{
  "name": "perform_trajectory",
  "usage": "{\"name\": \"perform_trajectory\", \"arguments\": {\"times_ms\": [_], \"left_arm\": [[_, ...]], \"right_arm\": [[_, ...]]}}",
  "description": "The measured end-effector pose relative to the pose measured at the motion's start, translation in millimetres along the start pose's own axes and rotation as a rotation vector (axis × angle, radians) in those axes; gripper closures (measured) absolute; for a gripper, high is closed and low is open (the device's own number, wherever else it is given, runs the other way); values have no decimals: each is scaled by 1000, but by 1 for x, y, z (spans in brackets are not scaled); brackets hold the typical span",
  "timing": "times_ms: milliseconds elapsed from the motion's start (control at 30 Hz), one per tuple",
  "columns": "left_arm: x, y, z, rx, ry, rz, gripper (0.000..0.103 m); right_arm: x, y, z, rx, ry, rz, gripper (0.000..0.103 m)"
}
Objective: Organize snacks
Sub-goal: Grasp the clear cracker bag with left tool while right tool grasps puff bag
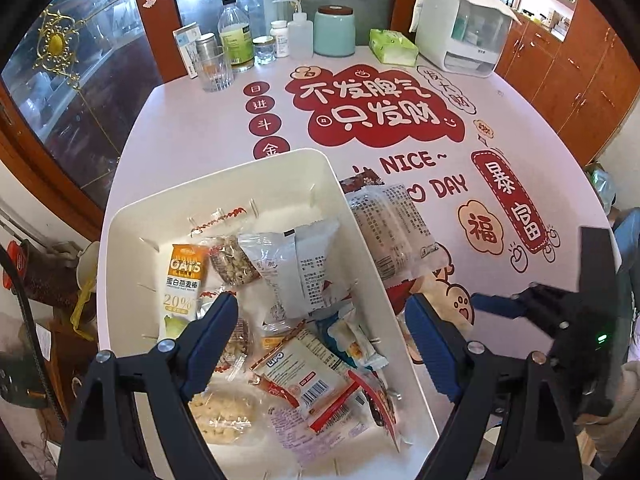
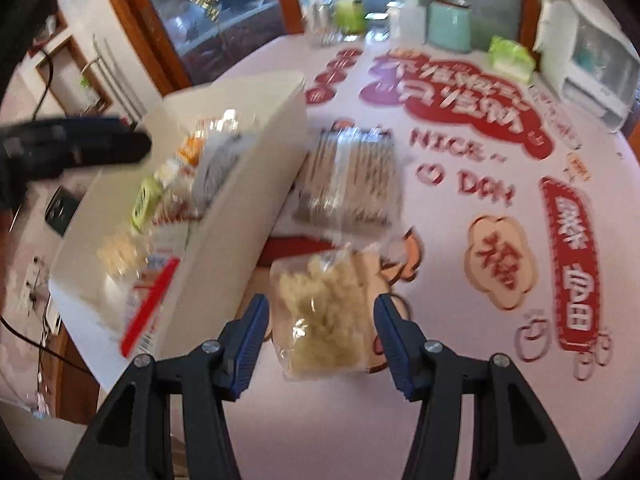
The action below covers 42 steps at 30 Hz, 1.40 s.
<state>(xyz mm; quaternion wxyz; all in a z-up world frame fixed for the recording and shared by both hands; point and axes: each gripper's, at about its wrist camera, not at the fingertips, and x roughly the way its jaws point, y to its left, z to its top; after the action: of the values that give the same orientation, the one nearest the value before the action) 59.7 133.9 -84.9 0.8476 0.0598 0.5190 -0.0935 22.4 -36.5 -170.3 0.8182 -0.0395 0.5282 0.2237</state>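
White plastic fills the lower left of the left wrist view: the bin (image 1: 132, 240) already carries many snacks, an orange oat bar (image 1: 182, 292) among them. The left gripper (image 1: 320, 332) hangs over it with fingers spread wide and nothing between them, one finger above the contents, the other beyond the bin's right wall. A large clear pack (image 1: 390, 232) lies on the table (image 1: 192, 120) just outside that wall. The right gripper (image 1: 516, 306) shows at the right edge.

Blur softens the right wrist view. At lower centre the right gripper (image 2: 322, 340) is open around a clear bag of pale puffed snack (image 2: 324, 320), fingers either side, contact unclear. Closing gently on the bag's middle should avoid crushing it, then lifting clear of the bin (image 2: 224, 216) wall at left.
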Motion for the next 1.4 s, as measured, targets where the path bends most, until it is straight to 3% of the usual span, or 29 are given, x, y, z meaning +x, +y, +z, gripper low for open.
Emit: {"name": "perform_trajectory", "arguments": {"times_ms": [367, 400, 533, 700, 900, 1133, 1400], "left_arm": [[16, -13, 8, -4, 33, 14, 18], [17, -15, 9, -1, 35, 14, 18], [19, -29, 16, 5, 36, 8, 18], [26, -56, 32, 17, 35, -5, 18], [46, -97, 53, 21, 52, 11, 18], [85, -131, 70, -31, 92, 73, 18], [133, -132, 74, -159, 153, 151, 19]], "right_arm": [[43, 8, 2, -102, 62, -21, 48], [43, 6, 3, -96, 63, -13, 52], [34, -12, 6, -63, 51, -22, 65], [23, -50, 13, 16, 34, -50, 71], [5, -103, 29, 134, -14, -72, 71], [-9, -139, 41, 191, -60, -59, 71], [-4, -165, 41, 205, -50, -57, 71]]}}
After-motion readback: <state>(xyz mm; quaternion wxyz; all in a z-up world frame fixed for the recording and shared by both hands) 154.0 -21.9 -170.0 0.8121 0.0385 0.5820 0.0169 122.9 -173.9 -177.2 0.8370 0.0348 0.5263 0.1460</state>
